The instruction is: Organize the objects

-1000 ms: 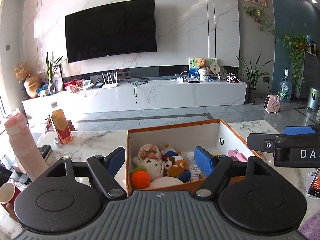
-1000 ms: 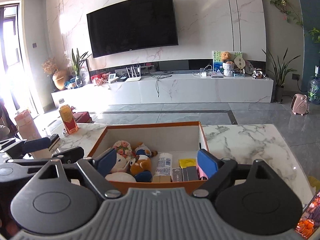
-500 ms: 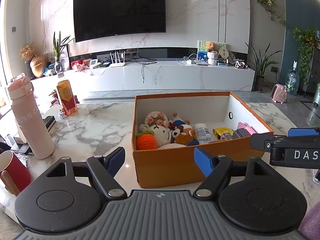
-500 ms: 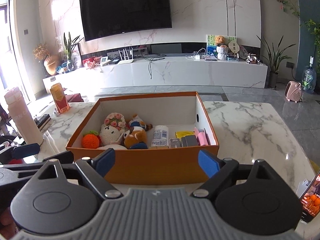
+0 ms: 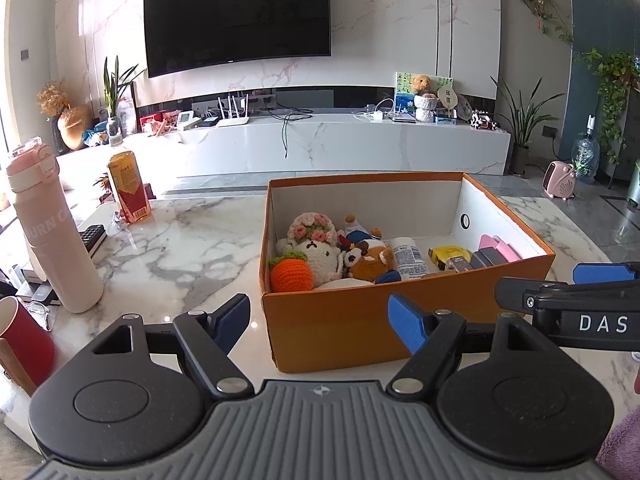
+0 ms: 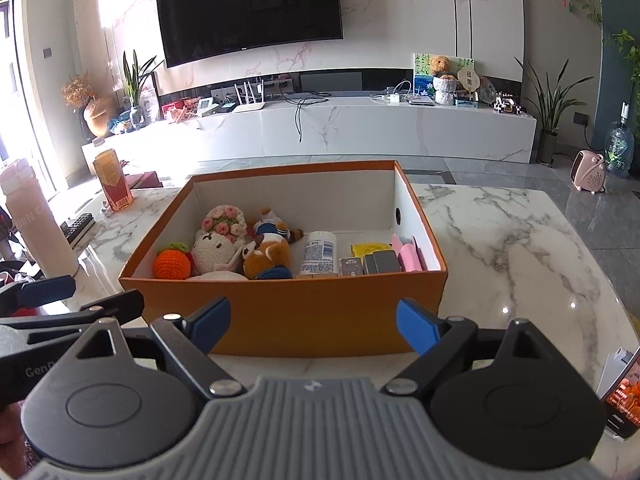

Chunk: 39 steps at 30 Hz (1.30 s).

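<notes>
Orange cardboard box already holds the plush toys and small items, so sorting looks nearly finished; left gripper and right gripper hang spread apart, empty.

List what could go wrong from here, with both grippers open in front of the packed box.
1. The pink bottle stands tall near the table's left edge by the left gripper; a sideways swing might topple it.
2. The phone overhangs the right corner near the right gripper; a nudge could drop it.
3. Lifting the orange box unevenly could shift the crochet toys.
</notes>
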Each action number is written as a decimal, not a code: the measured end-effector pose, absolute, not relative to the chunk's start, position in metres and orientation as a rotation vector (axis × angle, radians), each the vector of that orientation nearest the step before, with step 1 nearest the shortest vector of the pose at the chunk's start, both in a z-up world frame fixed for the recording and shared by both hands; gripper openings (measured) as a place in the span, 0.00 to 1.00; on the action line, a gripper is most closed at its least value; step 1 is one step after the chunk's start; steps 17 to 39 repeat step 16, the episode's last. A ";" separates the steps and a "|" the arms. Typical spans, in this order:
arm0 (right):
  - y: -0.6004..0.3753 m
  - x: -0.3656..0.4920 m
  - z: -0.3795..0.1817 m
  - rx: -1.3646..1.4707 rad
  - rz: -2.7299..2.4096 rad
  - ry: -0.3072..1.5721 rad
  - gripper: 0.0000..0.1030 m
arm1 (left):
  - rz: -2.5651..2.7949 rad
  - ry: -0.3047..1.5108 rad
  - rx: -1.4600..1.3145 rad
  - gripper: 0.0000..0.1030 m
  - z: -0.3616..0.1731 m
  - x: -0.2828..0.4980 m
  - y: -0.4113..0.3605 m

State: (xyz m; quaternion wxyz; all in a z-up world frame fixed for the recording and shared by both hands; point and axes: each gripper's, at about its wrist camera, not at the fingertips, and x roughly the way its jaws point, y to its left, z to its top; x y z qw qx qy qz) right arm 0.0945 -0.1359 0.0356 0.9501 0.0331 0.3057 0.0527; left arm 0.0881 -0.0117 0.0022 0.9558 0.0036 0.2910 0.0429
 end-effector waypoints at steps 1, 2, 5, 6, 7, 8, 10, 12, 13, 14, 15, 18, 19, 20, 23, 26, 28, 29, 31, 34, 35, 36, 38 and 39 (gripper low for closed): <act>-0.136 0.094 0.036 0.067 0.108 0.621 0.88 | 0.088 0.590 0.010 0.87 0.003 0.088 -0.013; -0.136 0.094 0.036 0.067 0.109 0.621 0.88 | 0.089 0.590 0.013 0.87 0.003 0.088 -0.013; -0.136 0.094 0.036 0.066 0.106 0.621 0.88 | 0.093 0.593 0.025 0.87 0.002 0.088 -0.014; -0.137 0.093 0.036 0.065 0.104 0.621 0.88 | 0.093 0.595 0.026 0.87 0.002 0.088 -0.014; -0.137 0.093 0.036 0.064 0.103 0.622 0.88 | 0.091 0.598 0.026 0.87 0.001 0.088 -0.014; -0.137 0.093 0.035 0.063 0.102 0.622 0.88 | 0.091 0.599 0.026 0.87 0.001 0.088 -0.014; -0.136 0.093 0.034 0.060 0.100 0.624 0.88 | 0.092 0.601 0.024 0.87 0.002 0.088 -0.013; -0.136 0.092 0.034 0.057 0.102 0.626 0.88 | 0.091 0.598 0.023 0.87 0.002 0.088 -0.013; -0.136 0.092 0.033 0.054 0.104 0.627 0.88 | 0.092 0.598 0.022 0.87 0.001 0.088 -0.012; -0.135 0.092 0.033 0.051 0.105 0.627 0.88 | 0.093 0.598 0.019 0.87 0.001 0.088 -0.012; -0.135 0.092 0.033 0.049 0.106 0.627 0.88 | 0.093 0.599 0.017 0.87 0.001 0.088 -0.012; -0.134 0.092 0.033 0.048 0.107 0.628 0.88 | 0.094 0.599 0.015 0.87 0.001 0.088 -0.011; -0.134 0.092 0.033 0.048 0.107 0.628 0.88 | 0.094 0.599 0.015 0.87 0.001 0.088 -0.011; -0.134 0.092 0.033 0.048 0.107 0.628 0.88 | 0.094 0.599 0.015 0.87 0.001 0.088 -0.011; -0.134 0.092 0.033 0.048 0.107 0.628 0.88 | 0.094 0.599 0.015 0.87 0.001 0.088 -0.011; -0.134 0.092 0.033 0.048 0.107 0.628 0.88 | 0.094 0.599 0.015 0.87 0.001 0.088 -0.011; -0.134 0.092 0.033 0.048 0.107 0.628 0.88 | 0.094 0.599 0.015 0.87 0.001 0.088 -0.011; -0.134 0.092 0.033 0.048 0.107 0.628 0.88 | 0.094 0.599 0.015 0.87 0.001 0.088 -0.011; -0.134 0.092 0.033 0.048 0.107 0.628 0.88 | 0.094 0.599 0.015 0.87 0.001 0.088 -0.011; -0.134 0.092 0.033 0.048 0.107 0.628 0.88 | 0.094 0.599 0.015 0.87 0.001 0.088 -0.011; -0.134 0.092 0.033 0.048 0.107 0.628 0.88 | 0.094 0.599 0.015 0.87 0.001 0.088 -0.011; -0.134 0.092 0.033 0.048 0.107 0.628 0.88 | 0.094 0.599 0.015 0.87 0.001 0.088 -0.011; -0.134 0.092 0.033 0.048 0.107 0.628 0.88 | 0.094 0.599 0.015 0.87 0.001 0.088 -0.011; -0.134 0.092 0.033 0.048 0.107 0.628 0.88 | 0.094 0.599 0.015 0.87 0.001 0.088 -0.011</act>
